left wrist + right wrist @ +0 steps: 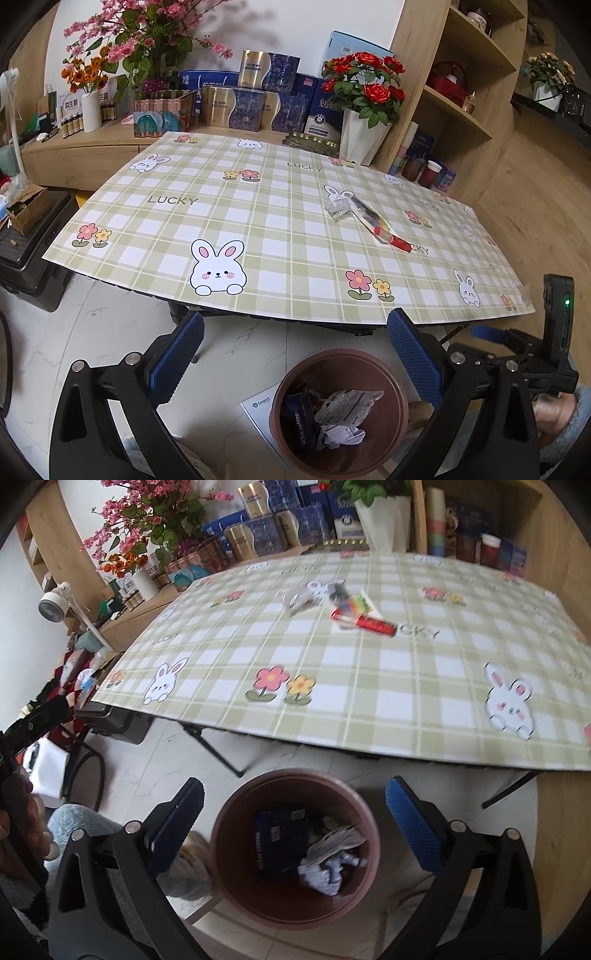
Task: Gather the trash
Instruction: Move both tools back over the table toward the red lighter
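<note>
— Both grippers hang over the brown bin [295, 849] on the floor. See the right gripper [293, 812]? Jaws spread wide, nothing between them, and the bin sits straight below its fingertips.

— And the left gripper [295, 347]?

— Same: released and empty, with the bin just under and a touch beyond its right finger. Inside lie a dark coffee pouch [301, 417], a grey wrapper [347, 404] and some crumpled paper [328, 867].

— So what's left?

— Far ahead of both grippers, up on the checked tablecloth [258, 221], a clear plastic scrap [340, 208] touches a long colourful wrapper with a red end [384, 229].

— Anything likely to go wrong?

— I'd guess the clear scrap. It looks thin and slippery, so the pads may pinch only the cloth and drag it. The long wrapper lies flat too; grabbed at one end it could swing and miss the bin's rim on the way back.
</note>
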{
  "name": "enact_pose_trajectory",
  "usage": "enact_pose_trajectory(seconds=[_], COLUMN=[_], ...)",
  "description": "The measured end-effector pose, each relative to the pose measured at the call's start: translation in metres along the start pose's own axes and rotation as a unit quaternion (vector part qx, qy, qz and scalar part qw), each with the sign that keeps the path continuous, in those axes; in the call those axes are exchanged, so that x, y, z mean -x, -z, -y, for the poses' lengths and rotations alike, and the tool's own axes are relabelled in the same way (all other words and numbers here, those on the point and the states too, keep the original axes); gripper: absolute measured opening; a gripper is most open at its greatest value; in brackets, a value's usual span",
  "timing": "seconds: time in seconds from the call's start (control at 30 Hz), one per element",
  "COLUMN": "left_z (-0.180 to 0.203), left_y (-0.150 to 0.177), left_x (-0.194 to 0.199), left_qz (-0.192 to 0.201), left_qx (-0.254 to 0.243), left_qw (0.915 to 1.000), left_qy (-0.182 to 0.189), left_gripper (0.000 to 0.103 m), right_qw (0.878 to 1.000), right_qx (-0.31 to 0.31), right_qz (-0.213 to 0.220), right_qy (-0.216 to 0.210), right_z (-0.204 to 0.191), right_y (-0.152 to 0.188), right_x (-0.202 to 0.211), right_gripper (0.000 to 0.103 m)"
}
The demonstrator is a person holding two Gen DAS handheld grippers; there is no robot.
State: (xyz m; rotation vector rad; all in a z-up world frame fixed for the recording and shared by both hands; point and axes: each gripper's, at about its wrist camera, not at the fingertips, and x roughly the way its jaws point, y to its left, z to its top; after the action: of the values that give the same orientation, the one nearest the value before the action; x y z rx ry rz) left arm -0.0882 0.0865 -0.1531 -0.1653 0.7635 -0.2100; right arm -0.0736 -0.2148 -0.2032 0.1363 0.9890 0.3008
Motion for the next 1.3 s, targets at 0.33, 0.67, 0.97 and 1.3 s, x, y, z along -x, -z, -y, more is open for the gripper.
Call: enact_pose_trajectory(seconds=[0.33, 0.67, 0.97, 1.3], left_z=[0.007, 0.015, 0.021, 0.026], left_y=[-0.004, -0.016, -0.035, -0.070], left_x=[-0.013, -0.035, -0.071, -0.122], left_qz=[-0.008, -0.020, -0.034, -0.050], left_qx=[-0.015, -0.033, -0.058, -0.070], left_qw=[0.9998, 0.9993, 0.9978, 0.9962], left_qy=[-0.003, 0.000, 0.005, 0.013], left_gripper=[0.097, 0.097, 0.097, 0.097], right_qw=[0.999, 0.998, 0.997, 0.995], right_qx=[0.016, 0.013, 0.044, 0.079], right_qz=[0.037, 0.036, 0.011, 0.009], right_qy=[0.031, 0.058, 0.064, 0.054], right_z=[0.011, 0.036, 0.063, 0.084], right_y=[-0.015, -0.031, -0.065, -0.124], right_x=[0.005, -0.008, -0.039, -0.087], right_gripper=[0.097, 0.097, 0.097, 0.097])
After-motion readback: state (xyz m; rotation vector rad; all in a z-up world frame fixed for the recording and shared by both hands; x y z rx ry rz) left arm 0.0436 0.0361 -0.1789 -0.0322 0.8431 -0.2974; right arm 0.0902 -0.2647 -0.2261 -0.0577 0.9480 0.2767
